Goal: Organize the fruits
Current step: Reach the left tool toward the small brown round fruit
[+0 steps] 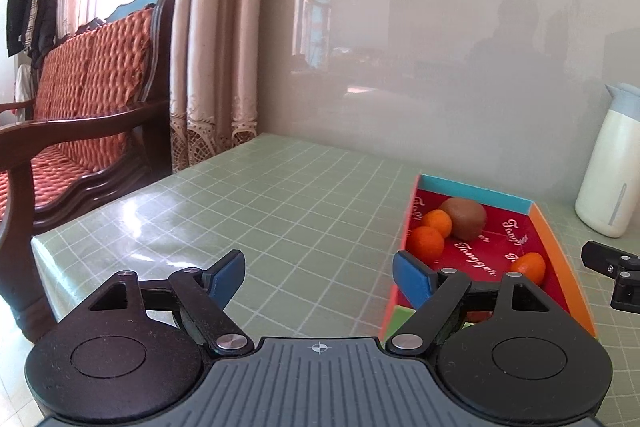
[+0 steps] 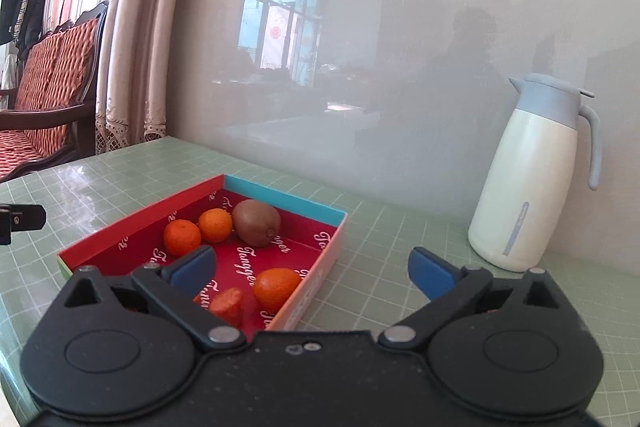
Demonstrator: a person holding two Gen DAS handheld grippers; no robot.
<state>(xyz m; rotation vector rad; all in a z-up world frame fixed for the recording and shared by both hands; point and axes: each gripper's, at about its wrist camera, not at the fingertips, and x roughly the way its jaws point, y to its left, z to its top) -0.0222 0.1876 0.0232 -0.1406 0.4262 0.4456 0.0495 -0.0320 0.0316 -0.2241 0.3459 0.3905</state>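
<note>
A shallow box [image 2: 284, 197] with a red printed lining and coloured walls lies on the green checked table. Inside it are a brown kiwi [image 2: 256, 223], two oranges [image 2: 182, 237] side by side at its left, a third orange [image 2: 277, 289] nearer me, and a reddish-orange piece [image 2: 228, 305] beside that one. My right gripper [image 2: 312, 261] hangs open over the box's near right corner, nothing between its blue pads. My left gripper [image 1: 318, 267] stands open over bare table, left of the box [image 1: 560, 239]. The kiwi [image 1: 466, 217] and oranges [image 1: 427, 242] show there too.
A white jug with a pale blue lid [image 2: 528, 179] stands right of the box, against the glossy grey wall panel. A wooden chair with red cushions [image 1: 80, 99] and a curtain [image 1: 208, 47] border the table's left edge. The table [image 1: 260, 211] stretches leftward from the box.
</note>
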